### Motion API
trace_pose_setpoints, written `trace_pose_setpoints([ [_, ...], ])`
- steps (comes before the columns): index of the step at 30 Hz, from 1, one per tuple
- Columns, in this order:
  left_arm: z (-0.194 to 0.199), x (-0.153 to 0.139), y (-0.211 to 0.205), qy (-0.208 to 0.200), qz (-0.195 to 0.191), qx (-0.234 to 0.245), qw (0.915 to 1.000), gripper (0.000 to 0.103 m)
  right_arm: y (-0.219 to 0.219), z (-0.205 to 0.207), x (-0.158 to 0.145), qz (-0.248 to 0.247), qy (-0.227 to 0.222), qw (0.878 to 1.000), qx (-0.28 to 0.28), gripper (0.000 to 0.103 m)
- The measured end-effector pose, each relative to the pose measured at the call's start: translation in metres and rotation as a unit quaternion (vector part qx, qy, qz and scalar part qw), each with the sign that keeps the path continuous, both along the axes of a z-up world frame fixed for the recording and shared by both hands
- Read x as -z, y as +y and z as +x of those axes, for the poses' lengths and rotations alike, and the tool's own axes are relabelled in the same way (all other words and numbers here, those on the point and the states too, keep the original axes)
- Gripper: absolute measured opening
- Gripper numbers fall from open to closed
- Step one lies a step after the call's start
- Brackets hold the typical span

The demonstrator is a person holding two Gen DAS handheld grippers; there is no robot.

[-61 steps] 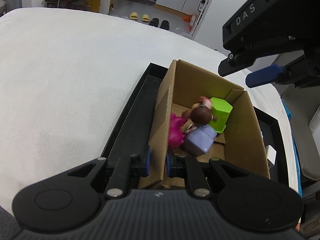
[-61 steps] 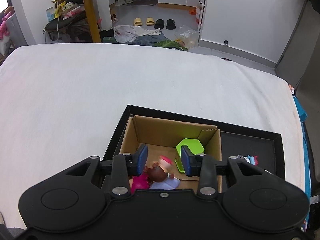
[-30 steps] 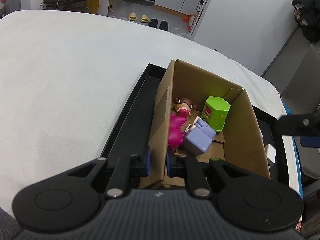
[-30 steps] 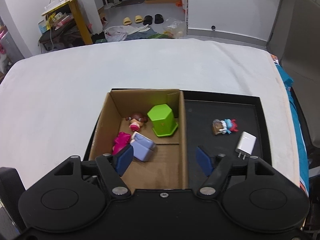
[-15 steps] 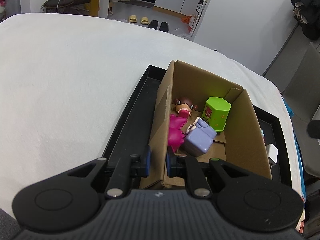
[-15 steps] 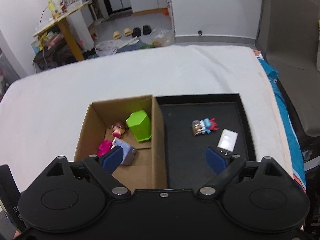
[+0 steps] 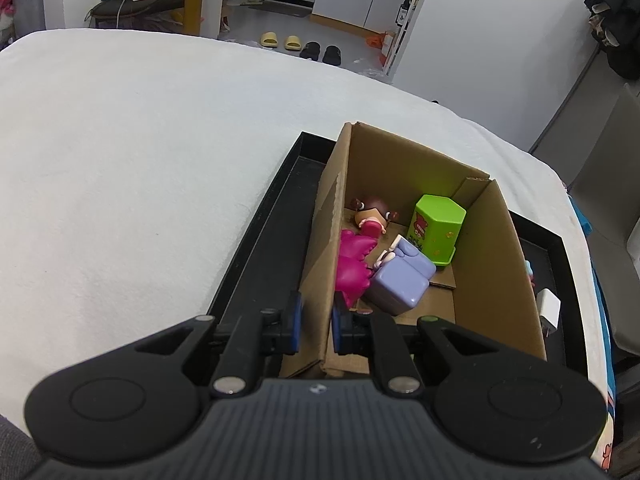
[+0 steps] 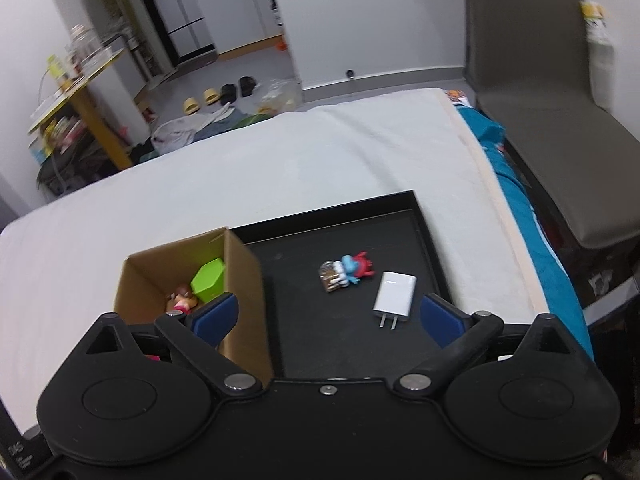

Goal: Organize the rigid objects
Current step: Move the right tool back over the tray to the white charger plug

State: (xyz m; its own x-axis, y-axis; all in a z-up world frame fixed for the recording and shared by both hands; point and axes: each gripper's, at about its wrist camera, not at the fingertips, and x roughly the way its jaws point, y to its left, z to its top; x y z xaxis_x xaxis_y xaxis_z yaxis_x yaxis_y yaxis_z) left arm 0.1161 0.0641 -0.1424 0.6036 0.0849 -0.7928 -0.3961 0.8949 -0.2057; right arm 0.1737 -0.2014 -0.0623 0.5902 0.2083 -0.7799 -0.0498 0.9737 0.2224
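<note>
A cardboard box (image 7: 496, 264) stands on the left part of a black tray (image 8: 340, 344). It holds a green hexagonal block (image 7: 438, 228), a purple block (image 7: 400, 280), a pink toy (image 7: 354, 264) and a small doll (image 7: 372, 216). My left gripper (image 7: 314, 328) is shut on the box's left wall (image 7: 324, 240). My right gripper (image 8: 328, 318) is open wide and empty above the tray. A small blue and red figure (image 8: 346, 274) and a white charger (image 8: 394, 294) lie on the tray beyond the right gripper.
The tray sits on a white bed (image 7: 140, 152). A grey chair (image 8: 560, 120) stands to the right of the bed. The bed's right edge with teal fabric (image 8: 532, 240) is close to the tray.
My right gripper let the doll drop into the box, opened wide and moved right over the tray. My left gripper kept its hold on the box wall.
</note>
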Motion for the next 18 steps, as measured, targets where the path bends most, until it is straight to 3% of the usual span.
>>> trace_pose_setpoints([
  [11,0.002,-0.001,-0.003,0.001,0.009,-0.008,0.9999,0.013,-0.013,0.018,0.037,-0.001,0.042,0.998,0.039,0.097],
  [18,0.002,-0.001,-0.004,0.002,0.009,-0.01,0.9999,0.013,-0.007,0.031,0.06,-0.009,0.068,0.997,0.037,0.081],
])
